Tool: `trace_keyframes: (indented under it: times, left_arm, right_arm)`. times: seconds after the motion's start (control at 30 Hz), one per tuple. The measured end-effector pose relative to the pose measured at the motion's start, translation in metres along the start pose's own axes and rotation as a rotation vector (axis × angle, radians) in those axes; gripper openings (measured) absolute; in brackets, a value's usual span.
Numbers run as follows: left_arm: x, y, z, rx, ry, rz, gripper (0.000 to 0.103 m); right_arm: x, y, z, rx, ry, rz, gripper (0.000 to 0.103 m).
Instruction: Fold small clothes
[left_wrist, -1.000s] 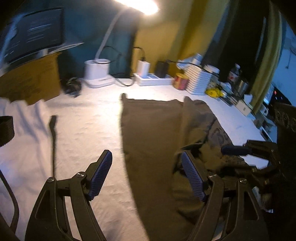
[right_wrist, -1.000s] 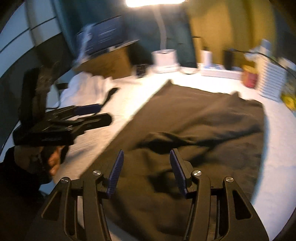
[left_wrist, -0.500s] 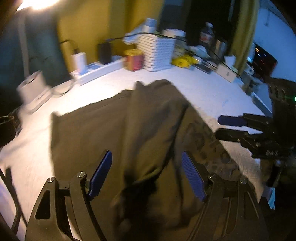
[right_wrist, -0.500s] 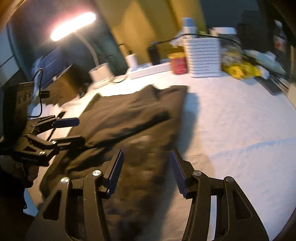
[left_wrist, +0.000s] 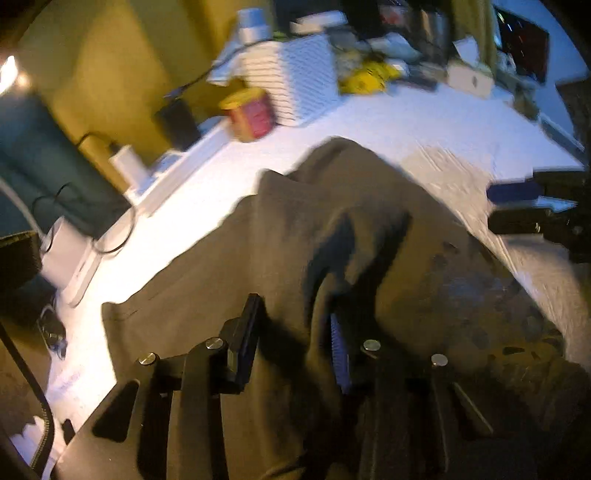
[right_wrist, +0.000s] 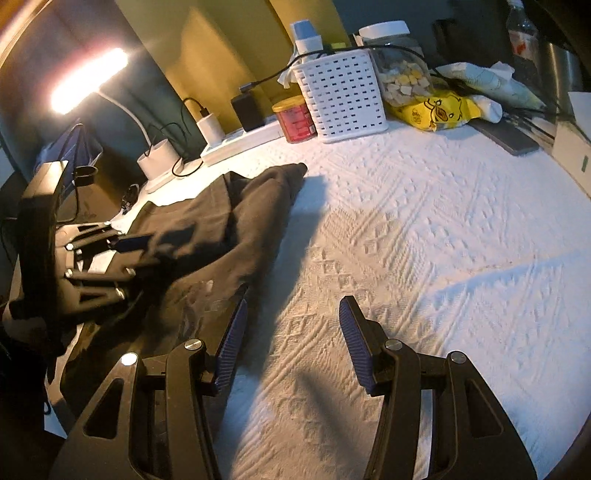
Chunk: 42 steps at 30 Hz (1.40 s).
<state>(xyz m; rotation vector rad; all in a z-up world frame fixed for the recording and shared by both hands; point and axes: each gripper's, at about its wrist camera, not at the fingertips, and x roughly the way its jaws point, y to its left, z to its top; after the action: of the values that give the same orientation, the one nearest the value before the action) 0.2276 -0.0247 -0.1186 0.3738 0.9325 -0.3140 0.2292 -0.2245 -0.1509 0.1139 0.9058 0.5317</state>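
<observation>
Dark olive cotton garment (left_wrist: 369, 236) lies half-folded and rumpled on the white textured bench (right_wrist: 424, 221); my left gripper (left_wrist: 295, 339) pinches a fold, right gripper (right_wrist: 291, 332) gapes empty, squaring remains.

Warm glare from the desk lamp (right_wrist: 88, 79); left view motion-blurred, edges fisheye-warped, shadows hard.

Left view blurred; garment (left_wrist: 369, 229) folds hide left gripper (left_wrist: 295, 332) tip, grip unclear.
</observation>
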Motion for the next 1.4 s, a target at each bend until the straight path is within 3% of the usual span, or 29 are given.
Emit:
trace_keyframes:
  times: [0.03,0.13,0.27,0.33,0.47,0.57,0.7,0.83,0.9,0.93,1.0,1.03,1.07,1.17,1.3,1.37,1.4]
  left_arm:
    - [-0.002,0.008,-0.002,-0.022,-0.010,0.014,0.014]
    - [-0.012,0.039,-0.013,-0.112,-0.050,0.070,0.004]
    - [-0.020,0.069,-0.028,-0.223,-0.086,0.092,0.002]
    - [-0.020,0.082,-0.035,-0.275,-0.092,0.063,0.002]
    - [-0.015,0.088,-0.042,-0.303,-0.101,0.032,0.002]
    - [-0.022,0.089,-0.045,-0.305,-0.127,0.037,0.002]
    - [-0.032,0.109,-0.052,-0.388,-0.156,0.069,0.002]
    - [-0.011,0.123,-0.066,-0.422,-0.049,0.029,0.003]
    - [-0.005,0.119,-0.066,-0.390,-0.018,0.028,0.003]
    - [-0.007,0.115,-0.063,-0.364,-0.024,0.042,0.005]
    - [-0.011,0.108,-0.056,-0.300,-0.047,0.057,0.022]
    - [-0.011,0.106,-0.053,-0.276,-0.059,0.055,0.050]
    - [-0.011,0.104,-0.049,-0.248,-0.077,0.063,0.070]
    - [-0.004,0.099,-0.036,-0.184,-0.085,0.049,0.074]
    - [0.013,0.091,-0.026,-0.078,-0.089,0.085,0.074]
    - [0.020,0.095,-0.024,-0.088,-0.082,0.103,0.071]
    - [0.022,0.102,-0.023,-0.121,-0.094,0.098,0.065]
  right_arm:
    - [0.002,0.000,0.001,-0.001,0.004,0.002,0.055]
    - [0.007,0.005,0.006,-0.007,0.010,0.013,0.055]
    - [0.017,0.017,0.015,-0.026,0.013,0.036,0.055]
    - [0.023,0.022,0.020,-0.037,0.018,0.041,0.055]
    - [0.041,0.031,0.036,-0.053,0.029,0.056,0.055]
    - [0.051,0.033,0.050,-0.052,0.026,0.061,0.055]
    - [0.063,0.035,0.067,-0.061,0.018,0.054,0.055]
    - [0.078,0.039,0.072,-0.078,0.030,0.057,0.055]
    - [0.085,0.040,0.073,-0.079,0.041,0.053,0.055]
    - [0.087,0.040,0.073,-0.078,0.041,0.052,0.055]
    - [0.089,0.038,0.076,-0.072,0.035,0.052,0.055]
    - [0.089,0.038,0.077,-0.070,0.034,0.050,0.055]
    - [0.090,0.038,0.079,-0.068,0.034,0.048,0.055]
    - [0.092,0.038,0.082,-0.070,0.031,0.044,0.055]
    - [0.094,0.039,0.084,-0.072,0.029,0.046,0.055]
    - [0.093,0.039,0.084,-0.072,0.026,0.045,0.055]
    - [0.092,0.039,0.083,-0.072,0.023,0.045,0.055]
